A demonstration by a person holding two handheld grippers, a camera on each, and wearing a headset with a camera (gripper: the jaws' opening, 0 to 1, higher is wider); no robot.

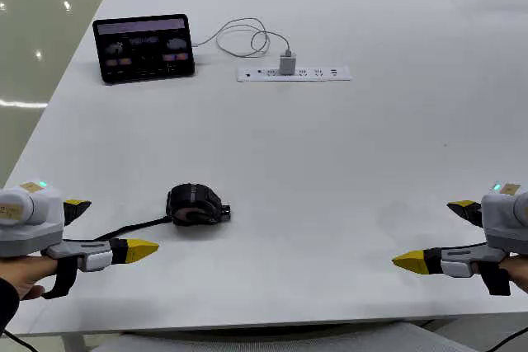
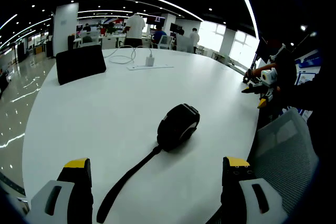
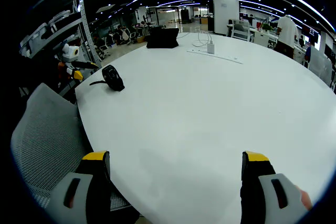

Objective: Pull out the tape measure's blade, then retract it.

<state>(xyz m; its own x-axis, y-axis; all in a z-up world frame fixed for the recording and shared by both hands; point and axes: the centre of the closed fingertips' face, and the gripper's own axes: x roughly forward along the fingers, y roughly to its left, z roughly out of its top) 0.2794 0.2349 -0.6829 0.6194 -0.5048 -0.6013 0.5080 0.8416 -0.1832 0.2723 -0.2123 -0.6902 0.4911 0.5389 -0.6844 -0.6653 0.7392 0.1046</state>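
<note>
The left gripper (image 1: pixel 115 226) is open and empty at the near left. The tape (image 1: pixel 195 205) lies just ahead of it, its strap (image 2: pixel 131 174) trailing back between the jaws; the blade seems fully inside. The right gripper (image 1: pixel 433 234), also open, is well apart.

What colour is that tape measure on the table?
The tape measure is black, with a black strap; clearest in the left gripper view.

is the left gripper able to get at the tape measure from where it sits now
Probably yes. The left gripper is open and points at the tape measure just ahead, with only bare table and the measure's own black strap between them.
</note>
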